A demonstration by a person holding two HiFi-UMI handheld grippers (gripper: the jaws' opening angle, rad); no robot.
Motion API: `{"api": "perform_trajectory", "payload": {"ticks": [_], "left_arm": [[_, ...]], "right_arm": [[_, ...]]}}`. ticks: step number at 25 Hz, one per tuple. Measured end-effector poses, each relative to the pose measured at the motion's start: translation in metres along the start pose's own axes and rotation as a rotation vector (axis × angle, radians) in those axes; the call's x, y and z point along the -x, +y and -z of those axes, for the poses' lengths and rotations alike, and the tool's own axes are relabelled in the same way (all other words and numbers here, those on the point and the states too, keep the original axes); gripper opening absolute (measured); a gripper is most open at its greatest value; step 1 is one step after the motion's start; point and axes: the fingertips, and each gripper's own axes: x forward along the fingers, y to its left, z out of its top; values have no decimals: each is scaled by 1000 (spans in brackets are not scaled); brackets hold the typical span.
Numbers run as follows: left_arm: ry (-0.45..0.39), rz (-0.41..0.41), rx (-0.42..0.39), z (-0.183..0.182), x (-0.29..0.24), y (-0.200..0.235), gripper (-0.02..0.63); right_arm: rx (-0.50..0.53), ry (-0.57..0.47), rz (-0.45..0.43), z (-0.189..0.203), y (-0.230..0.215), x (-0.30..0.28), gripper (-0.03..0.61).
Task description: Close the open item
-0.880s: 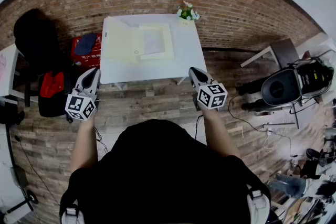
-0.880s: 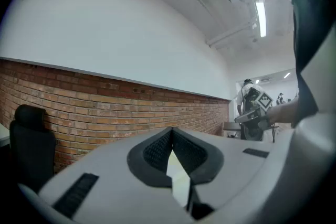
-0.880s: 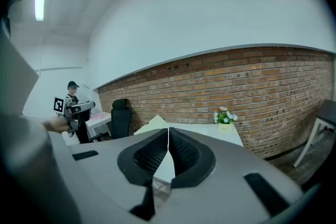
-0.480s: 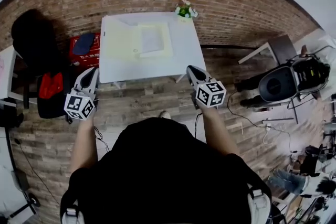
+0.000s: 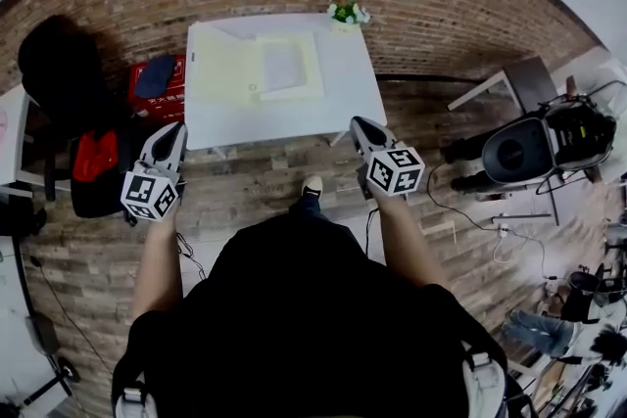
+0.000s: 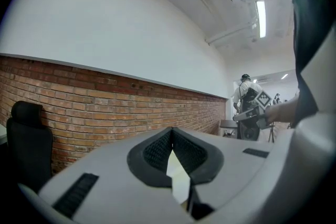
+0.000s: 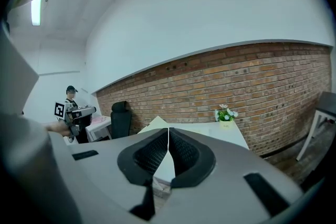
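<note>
An open pale yellow folder (image 5: pixel 257 69) lies flat on the white table (image 5: pixel 338 103), with a white sheet in its right half. Both grippers hang in the air short of the table's near edge and touch nothing. My left gripper (image 5: pixel 174 131) is off the table's left front corner, jaws shut and empty. My right gripper (image 5: pixel 360 125) is by the right front corner, also shut and empty. In the left gripper view the closed jaws (image 6: pixel 171 131) face the brick wall. In the right gripper view the closed jaws (image 7: pixel 168 131) point at the table (image 7: pixel 231 136).
A small flower pot (image 5: pixel 346 12) stands at the table's far right corner against the brick wall. Left of the table are a red box (image 5: pixel 157 85), a black chair (image 5: pixel 59 64) and a red bag (image 5: pixel 93 157). A dark chair (image 5: pixel 519 157) stands at right. Another person (image 7: pixel 71 113) stands off to the side.
A shoe has come into view below the table's near edge as the person steps forward. Both grippers stay shut and hold about the same place.
</note>
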Motion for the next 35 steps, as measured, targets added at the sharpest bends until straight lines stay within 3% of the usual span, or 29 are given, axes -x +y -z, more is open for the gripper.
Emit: {"api": "perform_trajectory", "payload": {"ticks": [35], "left_arm": [[63, -70, 19, 18, -84, 24, 12]], "right_arm": [[-17, 80, -71, -7, -71, -77, 25]]}}
